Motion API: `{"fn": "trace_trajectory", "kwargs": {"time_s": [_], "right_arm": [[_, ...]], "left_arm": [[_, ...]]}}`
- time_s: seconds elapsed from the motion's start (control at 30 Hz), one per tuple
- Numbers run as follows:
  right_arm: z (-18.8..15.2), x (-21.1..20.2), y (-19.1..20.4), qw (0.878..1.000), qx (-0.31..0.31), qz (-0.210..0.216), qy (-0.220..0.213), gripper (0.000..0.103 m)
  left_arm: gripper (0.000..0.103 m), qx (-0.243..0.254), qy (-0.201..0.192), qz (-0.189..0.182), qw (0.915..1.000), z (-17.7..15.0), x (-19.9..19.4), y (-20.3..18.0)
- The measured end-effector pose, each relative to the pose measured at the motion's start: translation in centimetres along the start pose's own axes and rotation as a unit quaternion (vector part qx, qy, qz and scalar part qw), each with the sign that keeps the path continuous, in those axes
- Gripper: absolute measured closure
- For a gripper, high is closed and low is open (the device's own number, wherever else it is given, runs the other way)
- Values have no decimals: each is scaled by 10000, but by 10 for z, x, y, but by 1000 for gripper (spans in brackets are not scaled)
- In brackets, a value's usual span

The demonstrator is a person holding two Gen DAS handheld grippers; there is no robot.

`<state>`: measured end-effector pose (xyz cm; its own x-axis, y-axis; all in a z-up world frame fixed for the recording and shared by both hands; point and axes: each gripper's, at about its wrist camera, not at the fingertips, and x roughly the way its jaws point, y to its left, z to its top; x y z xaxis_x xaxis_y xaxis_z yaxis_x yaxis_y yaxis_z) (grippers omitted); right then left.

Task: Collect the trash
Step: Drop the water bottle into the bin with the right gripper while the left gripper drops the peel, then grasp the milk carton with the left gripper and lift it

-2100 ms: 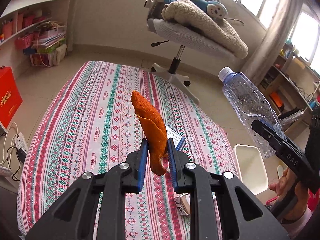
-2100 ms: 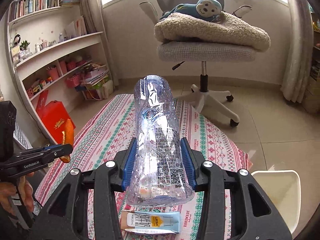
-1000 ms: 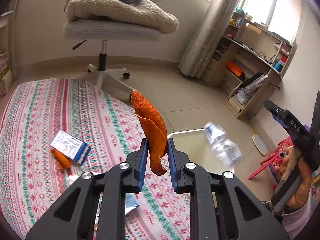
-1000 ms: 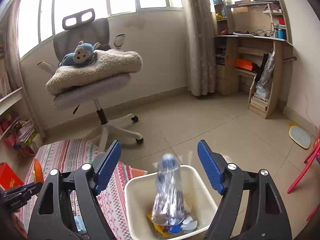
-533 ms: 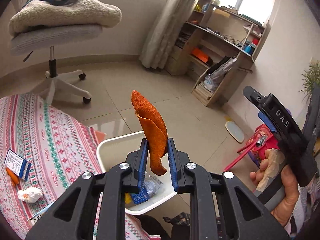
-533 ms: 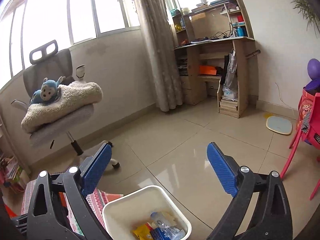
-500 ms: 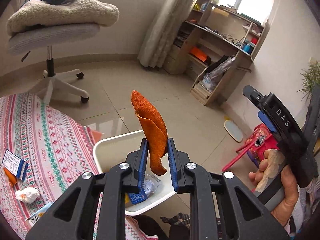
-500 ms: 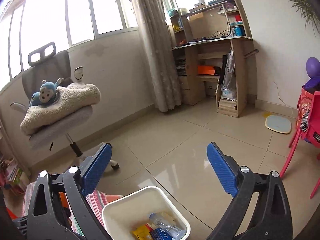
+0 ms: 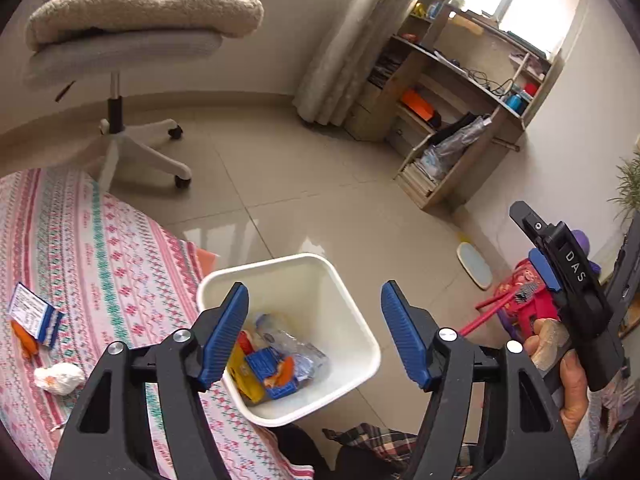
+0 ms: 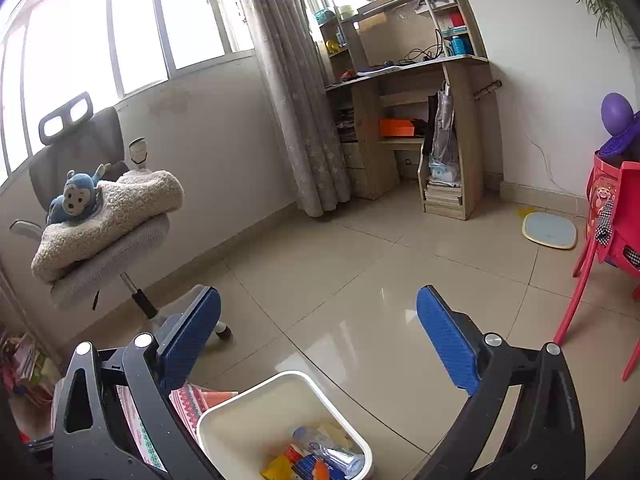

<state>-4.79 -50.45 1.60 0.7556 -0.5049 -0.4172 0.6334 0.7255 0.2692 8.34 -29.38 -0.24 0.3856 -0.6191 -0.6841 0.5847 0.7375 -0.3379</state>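
My left gripper [image 9: 312, 294] hangs over the white bin [image 9: 352, 308], and its jaws are opening with nothing between them. An orange peel [image 9: 285, 369] lies in the bin beside a clear plastic bottle [image 9: 298, 350] and blue and yellow wrappers. My right gripper [image 10: 318, 296] stands wide open and empty above the floor just beyond the bin [image 10: 224, 420]. The bottle [image 10: 330, 454] shows in that view too. One finger of the right gripper [image 9: 560, 256] appears at the right, held by a hand. A small blue-and-white box [image 9: 34, 314], an orange scrap [image 9: 24, 340] and a crumpled tissue [image 9: 58, 376] lie on the patterned tablecloth [image 9: 100, 260].
An office chair [image 10: 100, 216] with a blanket and a plush monkey stands beyond the table. A wooden desk with shelves [image 10: 420, 128] fills the far corner. A red plastic chair [image 10: 608, 240] and a floor scale [image 10: 550, 230] are at the right. Bare tiled floor lies between.
The left jaws have come apart and the orange peel has dropped from them into the bin. The bottle, falling a second ago, now lies in the bin. The right jaws stay wide.
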Motion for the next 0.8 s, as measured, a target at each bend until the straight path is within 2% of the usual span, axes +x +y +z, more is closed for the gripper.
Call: {"fn": "trace_trajectory", "kwargs": {"time_s": [0.17,0.43,0.6,0.7,0.8], "right_arm": [[-15,4,31,9985,-452,211,228,8],[-43,4,91,9875,-1259,717,622,7],[-65,-2,128,9743,-1823,1023,838,7],[-76,-7,147,9668,-2138,1124,839,7],[-80,-9,160,9626,-2285,1188,839,7]], "left_arm": [[27,114,-146,1000,9948,-7,-26,35],[25,-388,10,1925,9805,-36,-52,113],[25,-696,133,2282,9710,-51,-73,159],[25,-800,419,2398,9666,-60,-80,185],[25,-510,900,2129,9716,-74,-73,193]]}}
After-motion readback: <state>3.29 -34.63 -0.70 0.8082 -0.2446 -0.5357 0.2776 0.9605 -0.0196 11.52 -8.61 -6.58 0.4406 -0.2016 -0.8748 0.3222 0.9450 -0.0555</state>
